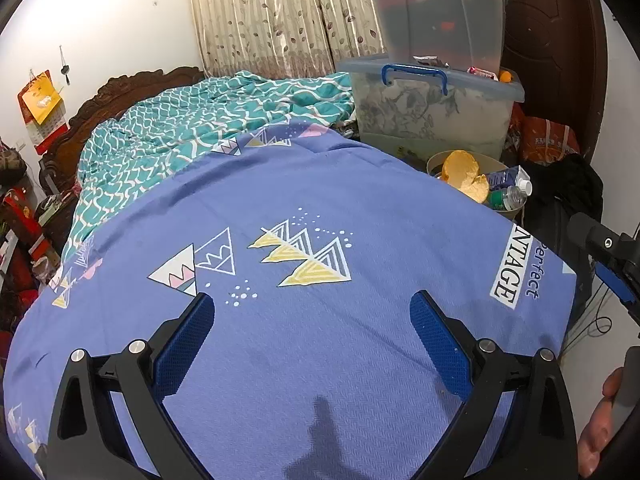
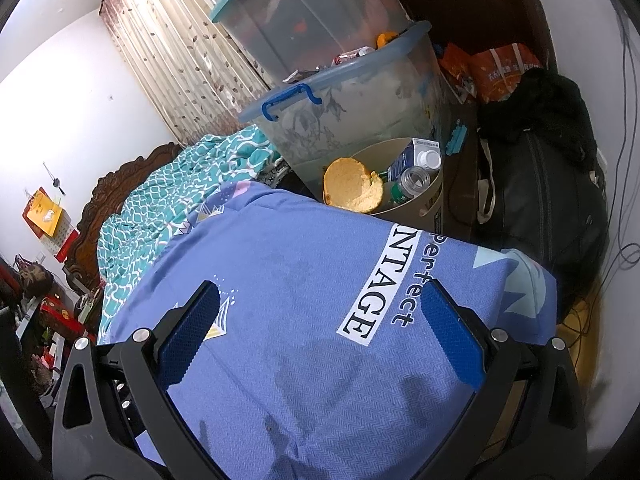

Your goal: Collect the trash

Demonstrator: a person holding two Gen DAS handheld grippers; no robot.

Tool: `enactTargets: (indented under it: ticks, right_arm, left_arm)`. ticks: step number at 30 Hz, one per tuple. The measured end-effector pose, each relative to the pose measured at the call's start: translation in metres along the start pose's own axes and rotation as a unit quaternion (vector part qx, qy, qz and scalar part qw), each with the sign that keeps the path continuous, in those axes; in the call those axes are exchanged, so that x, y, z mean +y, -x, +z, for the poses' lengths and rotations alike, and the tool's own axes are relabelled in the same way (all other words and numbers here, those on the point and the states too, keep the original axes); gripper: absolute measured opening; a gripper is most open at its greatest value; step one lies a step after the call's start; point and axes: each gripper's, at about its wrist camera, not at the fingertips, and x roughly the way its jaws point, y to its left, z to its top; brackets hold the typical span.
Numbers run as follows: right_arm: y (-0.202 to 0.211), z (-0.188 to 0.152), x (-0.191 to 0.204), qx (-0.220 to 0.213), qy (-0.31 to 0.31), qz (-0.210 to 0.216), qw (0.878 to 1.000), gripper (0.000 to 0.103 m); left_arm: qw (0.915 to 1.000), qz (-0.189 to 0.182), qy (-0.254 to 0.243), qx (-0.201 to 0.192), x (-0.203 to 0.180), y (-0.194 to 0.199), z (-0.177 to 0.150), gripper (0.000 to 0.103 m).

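A beige trash bin (image 1: 434, 162) (image 2: 430, 200) stands at the far right corner of the bed. It holds an orange fruit peel (image 1: 466, 174) (image 2: 354, 188), a blue-and-white carton (image 1: 508, 178) (image 2: 416, 156) and a clear plastic bottle (image 1: 508, 198) (image 2: 410, 184). My left gripper (image 1: 312, 320) is open and empty above the blue bedsheet (image 1: 320, 332) (image 2: 304, 304). My right gripper (image 2: 320, 312) is open and empty above the sheet's right corner, near the bin. It also shows at the right edge of the left wrist view (image 1: 612, 276).
Two stacked clear storage boxes (image 1: 436, 100) (image 2: 348, 92) stand behind the bin. A teal patterned blanket (image 1: 192, 124) (image 2: 172, 192) lies towards the carved headboard. A black bag (image 2: 536, 184) and orange packets (image 2: 500, 68) sit right of the bed. Clutter lines the left side.
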Motion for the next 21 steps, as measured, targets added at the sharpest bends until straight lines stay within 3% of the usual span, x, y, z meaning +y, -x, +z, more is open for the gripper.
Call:
enactTargets:
  ticks: [21]
  right_arm:
    - [-0.0013,0.0068,0.0025,-0.001,0.009,0.004,1.0,0.099]
  left_arm:
    - [0.9999,-0.005,0.003,0.01,0.0052,-0.0046,-0.0004,0.094]
